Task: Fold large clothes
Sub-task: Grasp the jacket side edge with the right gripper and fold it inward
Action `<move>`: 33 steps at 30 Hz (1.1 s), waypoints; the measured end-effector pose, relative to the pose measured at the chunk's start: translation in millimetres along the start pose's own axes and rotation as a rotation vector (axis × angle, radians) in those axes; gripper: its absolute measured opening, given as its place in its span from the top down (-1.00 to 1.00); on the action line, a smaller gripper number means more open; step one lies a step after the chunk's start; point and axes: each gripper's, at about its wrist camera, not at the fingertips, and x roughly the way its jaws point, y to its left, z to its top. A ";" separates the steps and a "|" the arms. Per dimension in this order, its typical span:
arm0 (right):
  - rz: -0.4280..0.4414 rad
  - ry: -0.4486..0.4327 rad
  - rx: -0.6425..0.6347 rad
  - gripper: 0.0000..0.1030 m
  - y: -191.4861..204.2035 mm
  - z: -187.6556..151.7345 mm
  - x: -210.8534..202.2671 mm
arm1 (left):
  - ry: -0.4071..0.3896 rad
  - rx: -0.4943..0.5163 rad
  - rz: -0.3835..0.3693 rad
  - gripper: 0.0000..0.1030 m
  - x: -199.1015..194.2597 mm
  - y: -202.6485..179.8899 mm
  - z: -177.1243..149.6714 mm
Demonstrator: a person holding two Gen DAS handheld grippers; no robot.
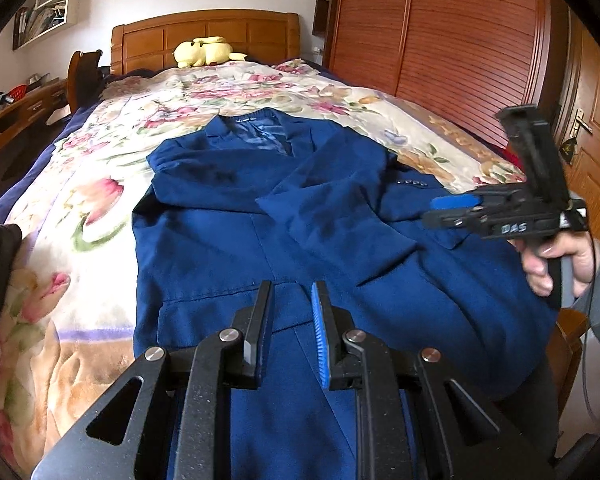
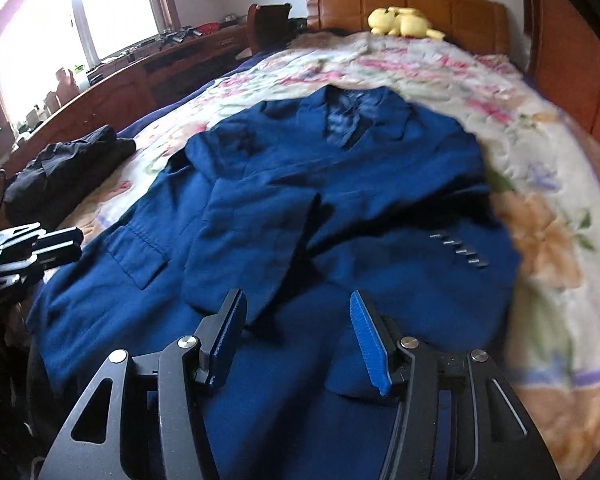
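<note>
A large blue suit jacket (image 1: 260, 216) lies front up on the floral bedspread, collar toward the headboard, both sleeves folded across its chest; it also fills the right wrist view (image 2: 300, 200). My left gripper (image 1: 293, 292) hovers over the jacket's lower hem, jaws open and empty. My right gripper (image 2: 296, 304) hovers over the lower right part of the jacket, jaws open and empty. The right gripper also shows in the left wrist view (image 1: 444, 208), held in a hand at the jacket's right edge. The left gripper shows at the left edge of the right wrist view (image 2: 72, 240).
The floral bedspread (image 1: 100, 208) covers a bed with a wooden headboard (image 1: 204, 36). A yellow plush toy (image 1: 204, 52) lies by the headboard. A dark garment (image 2: 68, 160) lies on the bed's left side. A wooden wardrobe (image 1: 440, 40) stands on the right, a desk (image 2: 120, 76) on the left.
</note>
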 end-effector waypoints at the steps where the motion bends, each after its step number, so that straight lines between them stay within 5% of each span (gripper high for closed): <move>1: 0.013 0.012 -0.002 -0.08 4.3 2.2 8.3 | 0.002 0.000 0.001 0.62 -0.5 0.4 -1.1; 8: 0.028 0.126 0.019 -0.07 18.5 13.7 74.7 | 0.024 -0.014 0.010 0.62 -0.4 9.6 -12.1; 10: 0.032 0.121 0.004 0.31 21.8 15.0 74.1 | 0.030 -0.020 0.013 0.62 0.4 13.4 -15.7; 11: 0.023 0.111 -0.014 0.67 24.7 15.9 71.7 | 0.031 -0.026 0.014 0.62 0.4 16.0 -17.5; 15: 0.068 0.026 -0.062 0.82 42.0 22.7 61.5 | 0.030 -0.042 0.032 0.62 -0.2 24.2 -21.0; 19: 0.164 -0.031 -0.116 0.82 77.7 30.1 49.8 | 0.023 -0.077 0.056 0.62 -4.5 37.5 -23.8; 22: 0.215 0.011 -0.143 0.79 101.4 28.2 58.7 | 0.021 -0.092 0.072 0.63 -8.0 45.2 -25.9; 27: 0.171 0.051 -0.157 0.11 110.9 10.9 64.0 | 0.021 -0.096 0.055 0.63 -8.0 48.6 -24.8; 33: 0.038 0.006 -0.157 -0.02 82.9 -3.0 34.5 | 0.037 -0.069 -0.002 0.62 5.6 38.8 -15.7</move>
